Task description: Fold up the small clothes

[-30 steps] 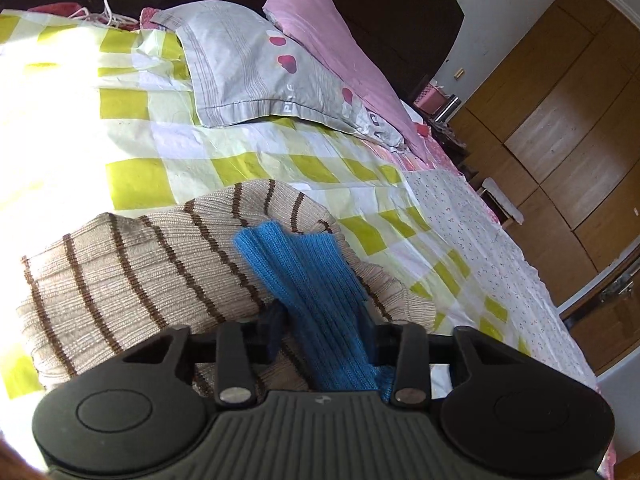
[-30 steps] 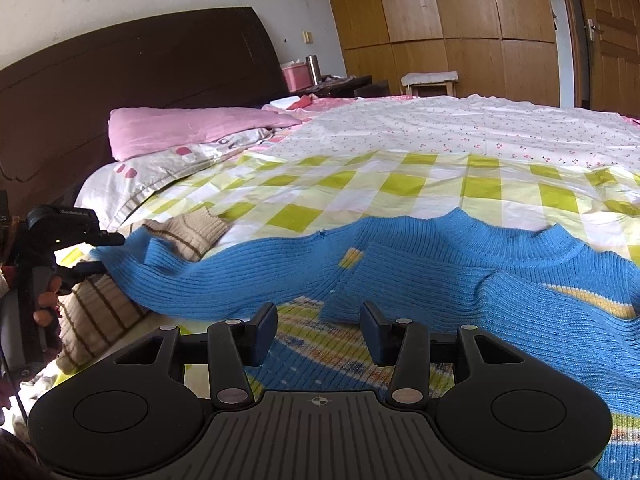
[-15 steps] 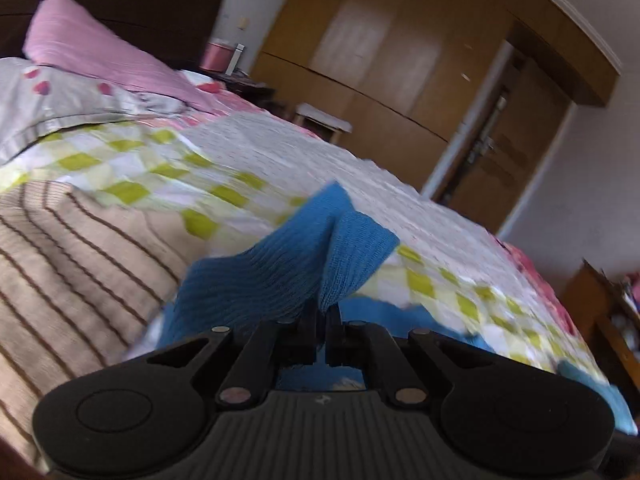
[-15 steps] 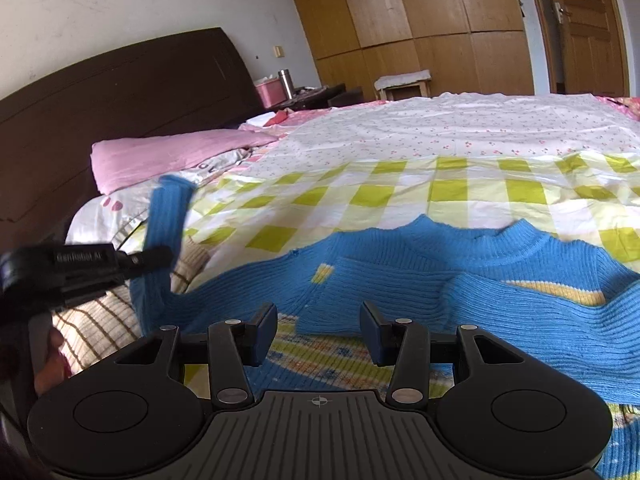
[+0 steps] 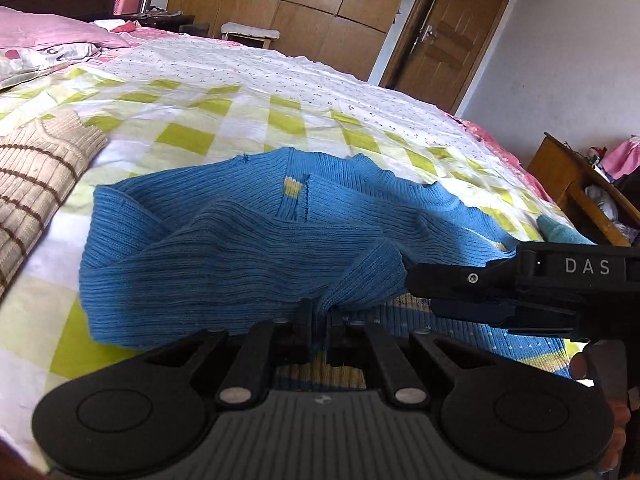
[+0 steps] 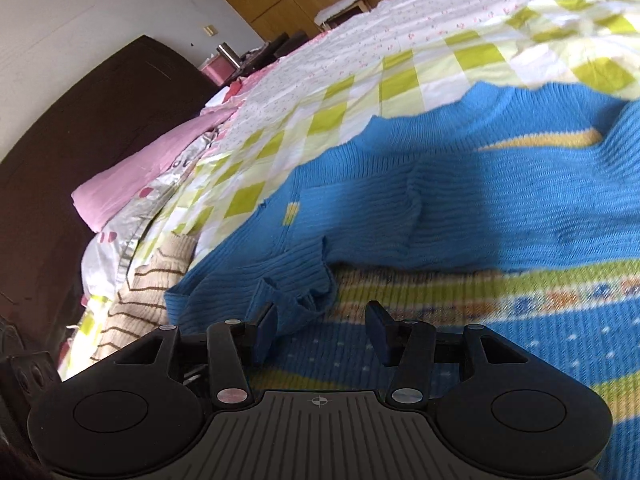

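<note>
Sleeve (image 5: 360,276) pulled across, L gripper (image 5: 320,322) clamped on it

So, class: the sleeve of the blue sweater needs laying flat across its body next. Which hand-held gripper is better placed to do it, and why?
The left hand-held gripper: it is already shut on the sleeve. The right hand-held gripper is open, its jaws have just widened, and it grips nothing above the blue sweater.

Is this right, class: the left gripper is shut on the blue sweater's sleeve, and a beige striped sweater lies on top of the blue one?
Not quite. The left gripper is shut on the blue sweater's sleeve, but the beige striped sweater lies beside the blue sweater on the checked bedspread, not on top of it. The left wrist view shows this.
</note>
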The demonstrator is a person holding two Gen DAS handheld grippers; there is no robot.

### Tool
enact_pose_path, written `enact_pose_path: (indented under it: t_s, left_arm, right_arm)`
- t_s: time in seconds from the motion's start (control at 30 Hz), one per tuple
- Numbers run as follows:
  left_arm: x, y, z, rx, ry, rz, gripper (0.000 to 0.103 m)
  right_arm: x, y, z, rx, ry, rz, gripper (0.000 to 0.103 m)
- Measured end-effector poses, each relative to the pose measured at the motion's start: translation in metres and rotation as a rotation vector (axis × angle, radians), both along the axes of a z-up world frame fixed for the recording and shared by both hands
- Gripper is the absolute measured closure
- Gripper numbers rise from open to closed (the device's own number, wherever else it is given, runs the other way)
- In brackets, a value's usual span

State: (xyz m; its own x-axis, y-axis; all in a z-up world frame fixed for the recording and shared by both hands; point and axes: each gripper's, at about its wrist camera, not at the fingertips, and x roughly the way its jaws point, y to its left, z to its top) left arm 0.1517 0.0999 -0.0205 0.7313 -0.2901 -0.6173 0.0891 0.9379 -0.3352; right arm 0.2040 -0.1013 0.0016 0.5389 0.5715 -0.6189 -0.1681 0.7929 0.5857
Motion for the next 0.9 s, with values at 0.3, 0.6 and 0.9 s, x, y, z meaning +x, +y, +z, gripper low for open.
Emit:
enact_pose_path:
  t_s: [0.3,0.6,0.9]
  left_arm:
    - [-0.006,-0.001,0.0,-0.02,-0.001,-0.05,0.093]
    - [-0.013,-0.004,0.001,-0.005,-0.011,-0.086,0.093]
    - [-0.02,0.007,0.022,-0.086,-0.096,-0.091,0.073]
  right_arm:
    - [0.016,0.005,-0.02,0.177,0.155,-0.061,0.042]
    - [0.031,0.018,-0.019,0.131,0.212,-0.09,0.091]
    - [0.029,-0.002,0.036,0.124,0.0,-0.074,0.093]
